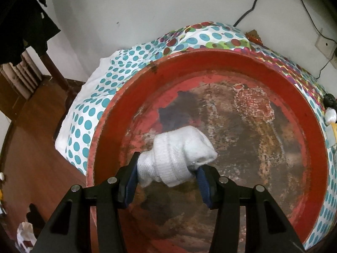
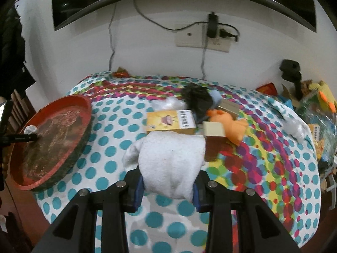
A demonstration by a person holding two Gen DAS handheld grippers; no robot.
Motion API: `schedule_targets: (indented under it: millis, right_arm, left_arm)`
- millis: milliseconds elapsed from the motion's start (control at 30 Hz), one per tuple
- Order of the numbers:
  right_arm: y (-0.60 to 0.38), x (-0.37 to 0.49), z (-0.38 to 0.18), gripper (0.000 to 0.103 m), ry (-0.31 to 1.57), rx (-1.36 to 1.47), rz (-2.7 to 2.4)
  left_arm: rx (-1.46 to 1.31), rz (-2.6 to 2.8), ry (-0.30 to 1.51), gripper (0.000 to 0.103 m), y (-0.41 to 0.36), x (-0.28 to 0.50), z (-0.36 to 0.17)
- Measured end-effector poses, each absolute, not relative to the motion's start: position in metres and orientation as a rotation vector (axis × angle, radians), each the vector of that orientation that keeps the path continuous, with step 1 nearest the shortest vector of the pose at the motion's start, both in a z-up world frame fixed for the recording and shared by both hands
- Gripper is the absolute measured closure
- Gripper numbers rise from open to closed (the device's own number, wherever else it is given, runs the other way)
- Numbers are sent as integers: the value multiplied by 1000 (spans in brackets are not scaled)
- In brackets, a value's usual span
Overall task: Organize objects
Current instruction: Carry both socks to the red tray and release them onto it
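- Landmark: round red tray (image 1: 316, 139) with a worn, rust-mottled floor, sitting on the left end of a table under a white cloth printed with teal and multicoloured dots (image 2: 109, 151).
- Left gripper (image 1: 167, 181), black with blue pads: jaws partly closed, clamped on a rolled white knit sock (image 1: 179, 158). Sock sits over the tray's near-left floor; whether it touches the floor cannot be told.
- In the right wrist view the same sock (image 2: 30, 129) shows as a small white lump at the tray's left edge.
- Right gripper (image 2: 166, 191): jaws set fairly wide, holding a folded white terry towel (image 2: 171, 162) between the pads, to the right of the tray and apart from it.
- Beyond the towel, further right of the tray: yellow printed cardboard box (image 2: 168, 121), plain tan box (image 2: 213, 129), orange plush toy (image 2: 229, 124), black crumpled item (image 2: 195, 99).
- Wall socket plate (image 2: 202, 37) with cables, above and behind the table.
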State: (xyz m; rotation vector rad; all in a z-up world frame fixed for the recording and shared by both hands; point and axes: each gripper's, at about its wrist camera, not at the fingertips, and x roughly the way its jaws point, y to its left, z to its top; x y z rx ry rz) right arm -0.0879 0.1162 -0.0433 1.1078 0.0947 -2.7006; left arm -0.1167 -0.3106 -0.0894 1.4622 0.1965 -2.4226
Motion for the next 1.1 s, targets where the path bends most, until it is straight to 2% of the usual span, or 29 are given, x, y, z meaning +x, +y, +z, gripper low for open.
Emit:
schedule_targets:
  millis: [267,467,533,600,967,1100]
  right_arm:
    - [73,-90,-43,67,161,1089,-2631]
    - [50,-92,-42,67,192,1081,-2597]
    - [43,-93,-41,67,209,1076,-2588]
    - [37,-95,-41,67,222,1074,-2578]
    - [-14,-103,-36,67,296,1032,-2506]
    - [-36,-109,-36,67,308,1022,-2465]
  left_arm:
    - [1467,-2433,211,49,-318,-116,-95]
    - [1464,-2439,205,40,-318,-115,-95]
    - [1457,-2451,221,34,-317,-114,-94]
    - [1445,-2459,226,28,-317,-112,-91]
    - [1312,-2479,185,20,-307,-87,-57]
    - [1255,-2480,185,14,-305,-71,-46]
